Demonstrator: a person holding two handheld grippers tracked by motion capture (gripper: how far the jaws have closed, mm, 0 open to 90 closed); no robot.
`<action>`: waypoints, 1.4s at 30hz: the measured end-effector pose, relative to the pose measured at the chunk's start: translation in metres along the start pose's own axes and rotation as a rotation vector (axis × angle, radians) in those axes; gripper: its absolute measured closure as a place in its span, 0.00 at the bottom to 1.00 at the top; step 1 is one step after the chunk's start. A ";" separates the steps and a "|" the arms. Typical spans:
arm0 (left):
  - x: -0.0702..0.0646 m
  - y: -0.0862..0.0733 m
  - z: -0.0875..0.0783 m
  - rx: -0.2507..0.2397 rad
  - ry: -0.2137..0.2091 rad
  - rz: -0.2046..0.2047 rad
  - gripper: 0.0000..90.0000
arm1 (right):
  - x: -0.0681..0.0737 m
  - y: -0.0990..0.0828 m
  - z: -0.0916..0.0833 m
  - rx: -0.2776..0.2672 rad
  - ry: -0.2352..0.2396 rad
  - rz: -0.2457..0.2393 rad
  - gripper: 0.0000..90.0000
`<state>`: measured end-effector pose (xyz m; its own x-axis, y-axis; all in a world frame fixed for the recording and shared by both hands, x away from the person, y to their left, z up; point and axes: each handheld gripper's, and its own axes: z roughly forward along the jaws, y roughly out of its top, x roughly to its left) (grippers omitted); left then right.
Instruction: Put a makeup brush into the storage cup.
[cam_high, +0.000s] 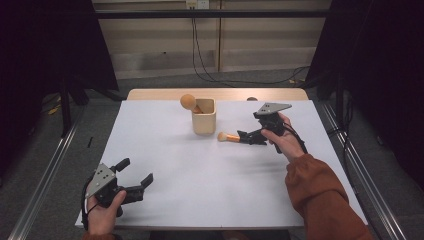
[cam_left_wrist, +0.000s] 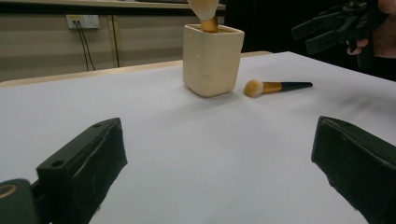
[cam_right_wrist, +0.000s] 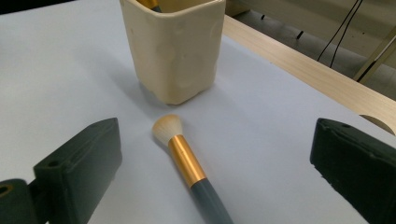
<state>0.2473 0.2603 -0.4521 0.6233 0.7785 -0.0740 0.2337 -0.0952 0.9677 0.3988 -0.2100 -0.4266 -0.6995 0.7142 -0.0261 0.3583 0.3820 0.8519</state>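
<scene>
Brush (cam_right_wrist: 187, 161) lies flat on the tabletop (cam_right_wrist: 60, 60) just beside the cup (cam_right_wrist: 173, 46), between the wide-open jaws of the right claw (cam_high: 254, 137). It looks light, with soft bristles; the stiff handle is probably the best place to grip. Left claw (cam_high: 134, 173) is open too, well apart.

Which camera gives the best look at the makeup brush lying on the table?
The right gripper view: the brush lies close between the open jaws, bristles toward the cup. The left gripper view shows it whole but small; the high view shows it tiny, partly under the right gripper.
</scene>
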 end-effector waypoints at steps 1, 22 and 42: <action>0.000 0.000 0.000 -0.003 0.003 -0.009 0.03 | -0.001 0.001 0.002 0.013 0.000 -0.004 0.03; -0.001 0.001 0.003 -0.004 -0.003 0.003 0.03 | -0.012 0.013 0.034 0.318 0.088 -0.093 0.04; 0.000 0.000 0.004 0.000 -0.006 -0.002 0.03 | -0.015 0.013 0.068 0.663 0.206 -0.194 0.11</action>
<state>0.2505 0.2577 -0.4530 0.6273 0.7749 -0.0770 0.2348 -0.0940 0.9675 0.4559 -0.1756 -0.4510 -0.8676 0.4972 0.0108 0.4702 0.8129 0.3436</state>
